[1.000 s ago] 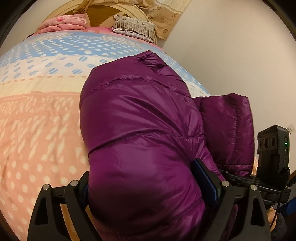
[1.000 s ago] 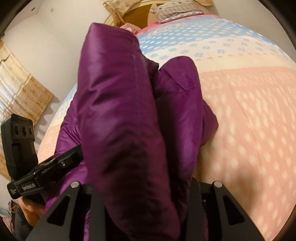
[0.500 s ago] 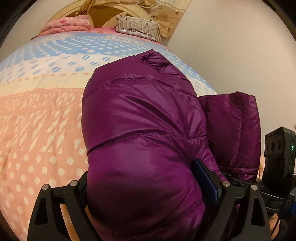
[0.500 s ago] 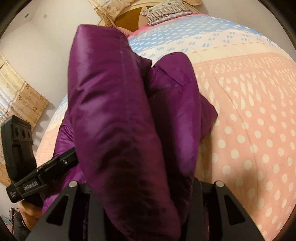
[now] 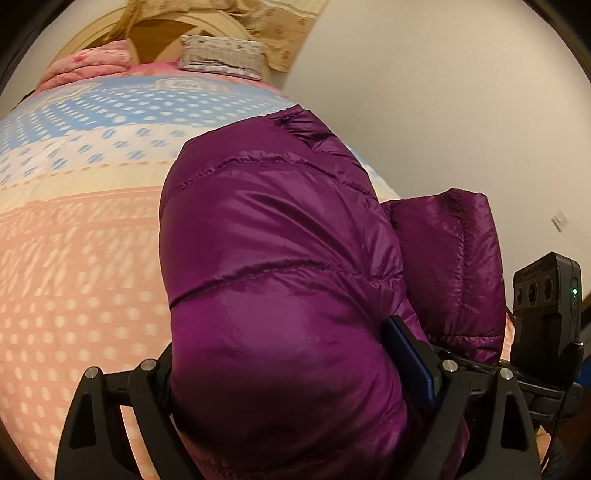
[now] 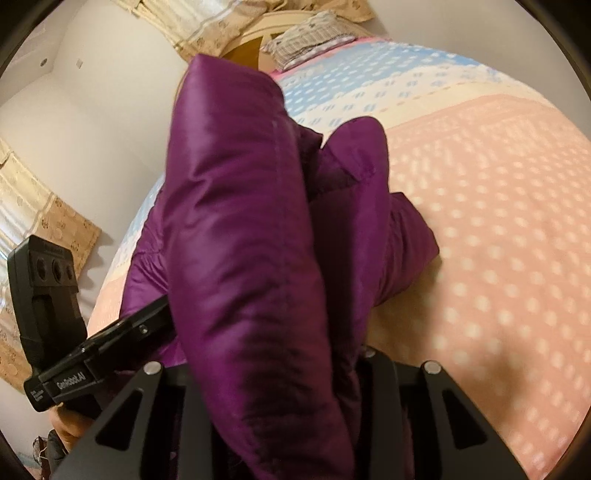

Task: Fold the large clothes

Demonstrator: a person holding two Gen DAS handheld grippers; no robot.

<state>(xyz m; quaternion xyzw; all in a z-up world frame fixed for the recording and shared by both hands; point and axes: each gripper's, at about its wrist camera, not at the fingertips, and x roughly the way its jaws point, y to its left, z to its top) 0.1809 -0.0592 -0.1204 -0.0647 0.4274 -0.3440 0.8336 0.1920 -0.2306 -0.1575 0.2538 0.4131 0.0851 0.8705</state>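
Glossy, quilted purple jacket (image 5: pixel 280 266) of slick synthetic cloth; soft matt cotton bedspread (image 5: pixel 81 258); matt black plastic left gripper (image 5: pixel 295 384).

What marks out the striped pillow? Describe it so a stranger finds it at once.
Start at the bed with its dotted pink, cream and blue quilt and follow it to the far end, by the wooden headboard. There lies the striped pillow, pale grey with fine stripes. Its neighbour, the pink bedding, is a rumpled, rosy heap; the pillow is flat and colourless.
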